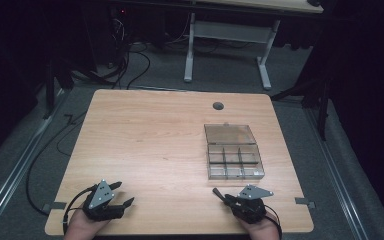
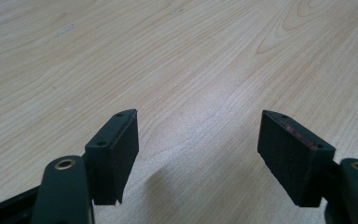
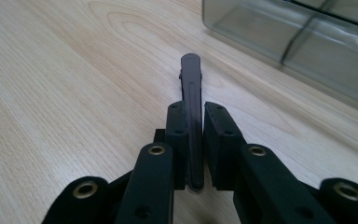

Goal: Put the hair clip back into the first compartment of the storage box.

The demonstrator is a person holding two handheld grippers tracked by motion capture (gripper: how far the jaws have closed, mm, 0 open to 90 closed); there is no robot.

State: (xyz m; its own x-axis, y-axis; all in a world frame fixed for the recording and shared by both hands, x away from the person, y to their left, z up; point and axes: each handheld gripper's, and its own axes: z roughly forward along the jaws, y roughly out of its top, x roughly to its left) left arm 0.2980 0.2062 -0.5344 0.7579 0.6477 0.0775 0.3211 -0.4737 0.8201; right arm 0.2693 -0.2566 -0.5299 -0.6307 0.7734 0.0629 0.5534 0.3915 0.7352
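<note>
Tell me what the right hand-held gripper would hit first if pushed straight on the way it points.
Probably nothing: the right hand-held gripper, shut on a dark clip, points over bare table; the clear compartment box lies off to its right.

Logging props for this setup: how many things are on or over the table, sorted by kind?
Clear compartment box, lid open: 1
Dark hair clip, clamped in the right claw: 1
Hand-held claws, the right one and the left claw, which is open with nothing in it: 2
Total: 4
</note>
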